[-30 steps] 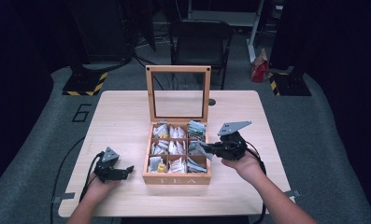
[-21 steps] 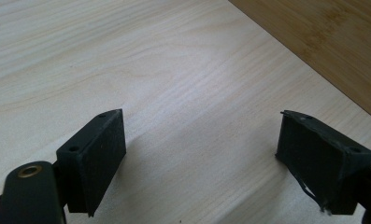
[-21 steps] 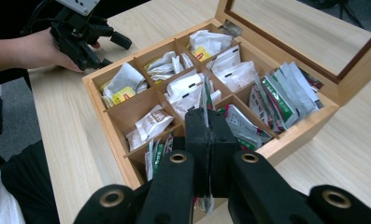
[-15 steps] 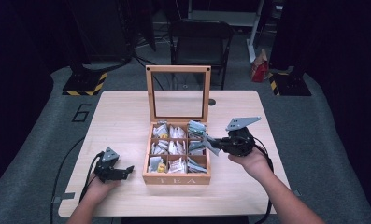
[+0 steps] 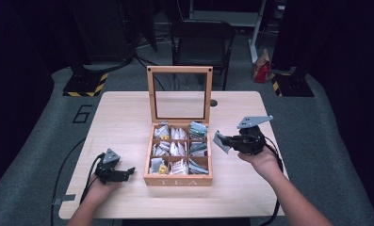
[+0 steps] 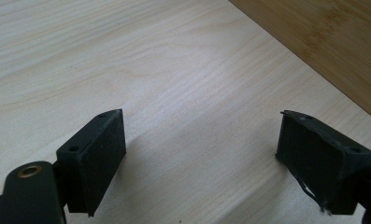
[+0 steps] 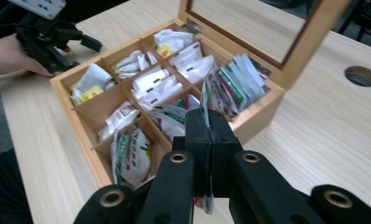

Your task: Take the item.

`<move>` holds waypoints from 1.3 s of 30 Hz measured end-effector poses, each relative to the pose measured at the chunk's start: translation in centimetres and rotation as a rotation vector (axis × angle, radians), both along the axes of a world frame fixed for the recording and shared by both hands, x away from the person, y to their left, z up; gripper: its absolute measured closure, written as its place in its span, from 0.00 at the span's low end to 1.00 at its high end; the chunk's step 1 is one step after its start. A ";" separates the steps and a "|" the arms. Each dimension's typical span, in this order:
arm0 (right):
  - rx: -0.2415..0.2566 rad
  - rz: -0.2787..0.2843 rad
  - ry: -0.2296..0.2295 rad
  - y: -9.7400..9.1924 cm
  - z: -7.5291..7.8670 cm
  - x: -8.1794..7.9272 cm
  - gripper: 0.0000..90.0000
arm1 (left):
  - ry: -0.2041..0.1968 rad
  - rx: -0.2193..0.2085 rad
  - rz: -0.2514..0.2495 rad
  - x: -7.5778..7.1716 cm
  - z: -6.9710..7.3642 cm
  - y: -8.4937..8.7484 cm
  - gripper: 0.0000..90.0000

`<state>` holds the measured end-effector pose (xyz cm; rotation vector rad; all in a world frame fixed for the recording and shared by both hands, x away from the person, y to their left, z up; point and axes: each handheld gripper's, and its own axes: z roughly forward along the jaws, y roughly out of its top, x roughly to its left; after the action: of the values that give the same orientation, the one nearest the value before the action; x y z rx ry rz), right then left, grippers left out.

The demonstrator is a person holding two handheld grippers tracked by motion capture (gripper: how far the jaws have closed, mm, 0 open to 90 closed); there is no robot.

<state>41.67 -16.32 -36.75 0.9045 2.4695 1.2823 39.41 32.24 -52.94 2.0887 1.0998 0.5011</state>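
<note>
An open wooden tea box (image 5: 148, 155) stands mid-table, its glass lid (image 5: 179, 70) upright, its compartments full of tea packets (image 5: 174, 149). My right gripper (image 5: 230, 140) hovers just right of the box, shut on a grey tea packet (image 5: 220, 141). In the right gripper view the jaws (image 7: 210, 122) pinch that packet (image 7: 204, 95) edge-on above the box (image 7: 85, 135). My left gripper (image 5: 126, 172) rests open on the table left of the box. In the left gripper view it (image 6: 202, 154) has bare wood between its pads, the box wall (image 6: 323, 32) beyond.
The light wooden table (image 5: 123, 117) has a cable hole (image 5: 214, 102) behind the box, right of the lid. A black chair (image 5: 201, 42) stands past the far edge. The person's left hand with its gripper (image 7: 47, 37) lies beyond the box in the right gripper view.
My right gripper has drawn the packet away from the box's right side, moving right and slightly up. The left gripper has stayed put.
</note>
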 end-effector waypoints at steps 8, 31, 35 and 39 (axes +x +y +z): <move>-0.014 -0.055 -0.007 -1.8 -0.1 0.4 0.99 | 0.003 -0.005 0.003 0.0 0.0 0.0 0.17; -0.016 -0.165 -0.015 -5.6 -1.3 0.7 0.99 | 0.000 -0.001 -0.001 0.0 0.0 0.0 0.17; -0.021 -0.165 -0.003 -5.7 -1.9 0.7 0.99 | 0.000 -0.001 -0.001 0.0 0.0 0.0 0.17; -0.027 -0.171 -0.002 -5.7 -2.4 0.8 0.99 | -0.002 0.003 -0.003 0.0 0.0 0.0 0.17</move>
<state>42.42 -21.99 -39.14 1.0809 2.3434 1.1892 39.43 32.27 -52.93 2.0920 1.0956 0.5033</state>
